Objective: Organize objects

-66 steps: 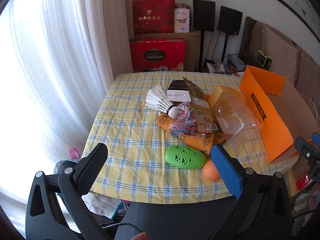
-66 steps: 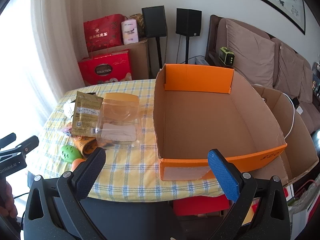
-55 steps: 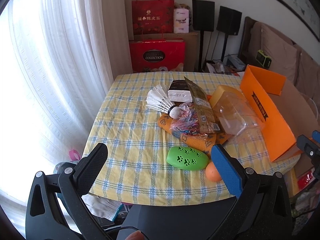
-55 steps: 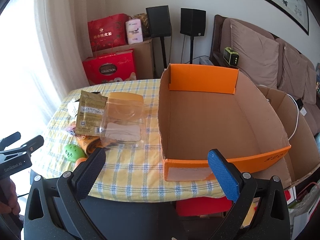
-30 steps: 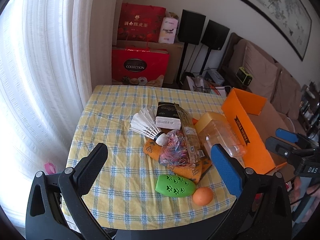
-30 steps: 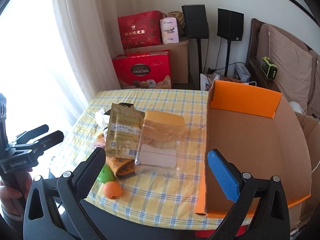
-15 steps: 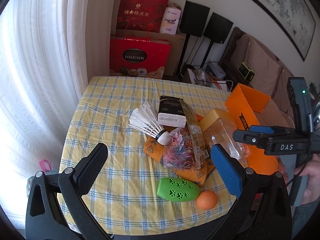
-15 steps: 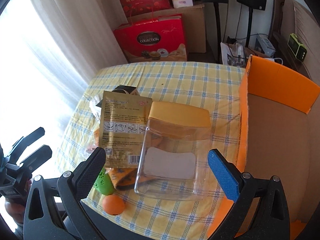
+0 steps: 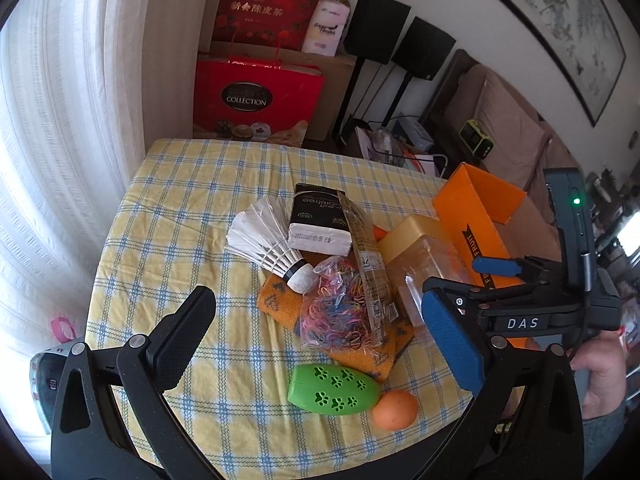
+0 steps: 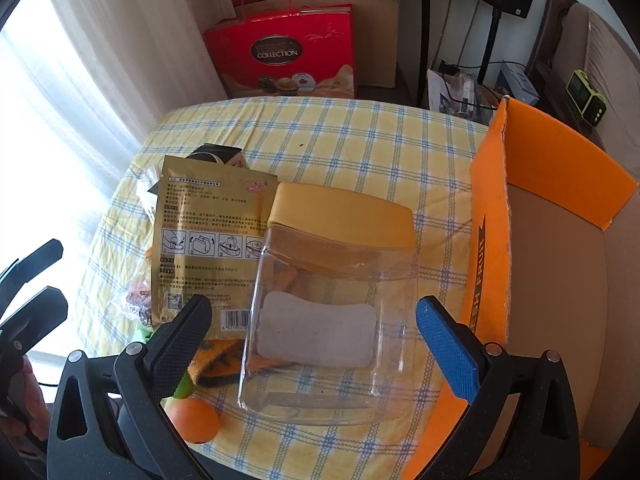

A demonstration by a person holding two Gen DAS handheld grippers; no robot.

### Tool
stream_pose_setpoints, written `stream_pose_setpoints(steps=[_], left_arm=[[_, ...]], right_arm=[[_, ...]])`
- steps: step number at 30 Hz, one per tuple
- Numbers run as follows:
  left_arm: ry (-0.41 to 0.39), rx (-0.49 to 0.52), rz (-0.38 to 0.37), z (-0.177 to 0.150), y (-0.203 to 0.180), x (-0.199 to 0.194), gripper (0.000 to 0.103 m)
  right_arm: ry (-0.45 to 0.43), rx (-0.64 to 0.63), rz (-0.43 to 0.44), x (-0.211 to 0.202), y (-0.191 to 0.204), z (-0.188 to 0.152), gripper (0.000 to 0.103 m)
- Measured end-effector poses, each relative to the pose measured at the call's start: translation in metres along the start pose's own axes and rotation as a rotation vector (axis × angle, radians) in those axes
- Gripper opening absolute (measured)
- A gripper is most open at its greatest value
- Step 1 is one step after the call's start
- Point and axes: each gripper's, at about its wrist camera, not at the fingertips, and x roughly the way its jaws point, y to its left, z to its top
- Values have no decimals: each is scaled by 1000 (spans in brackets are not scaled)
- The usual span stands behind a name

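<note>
- The right gripper (image 10: 312, 330) hangs above the near edge of the tabletop (image 10: 360, 136) with its jaws spread wide, one on either side of the clear jar (image 10: 332, 320) and holding nothing.
- The clear jar lies on its side near the tabletop's near right corner, its yellow lid (image 10: 344, 216) pointing toward the far edge, just beside the wall of the orange cardboard box (image 10: 492, 240).
- The orange cardboard box stands along the right edge of the tabletop, open at the top.
- The left gripper (image 9: 320, 328) hovers over the near edge with jaws wide apart and empty.
- Between its fingers lies the pile: a shuttlecock (image 9: 268, 244), a black-and-white pack (image 9: 320, 220), a gold foil pouch (image 9: 368, 256) and a bag of coloured rubber bands (image 9: 340, 312), all resting on an orange cloth (image 9: 280, 300).
- Closer to the near edge a green paw-print toy (image 9: 332, 388) lies touching an orange ball (image 9: 394, 404).
- A hand (image 9: 604, 372) grips the right tool's handle at the right.
</note>
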Motion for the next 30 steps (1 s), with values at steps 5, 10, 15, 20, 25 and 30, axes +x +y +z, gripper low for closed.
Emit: stream_pose_setpoints(steps=[5, 10, 15, 20, 25, 30], left_arm=[[28, -18, -34, 9, 2, 14, 102], [54, 14, -36, 18, -7, 29, 92], [92, 33, -69, 20, -15, 45, 79], [138, 49, -92, 21, -22, 62, 66], [162, 41, -118, 21, -26, 73, 53], [157, 30, -111, 22, -27, 78, 37]], right_arm=[[-6, 1, -9, 1, 1, -2, 103], [0, -21, -28, 6, 8, -3, 103], [-27, -11, 4, -1, 9, -9, 103], [-43, -3, 28, -8, 7, -14, 103], [-52, -7, 37, -10, 8, -15, 103], [-62, -8, 45, -13, 8, -18, 103]])
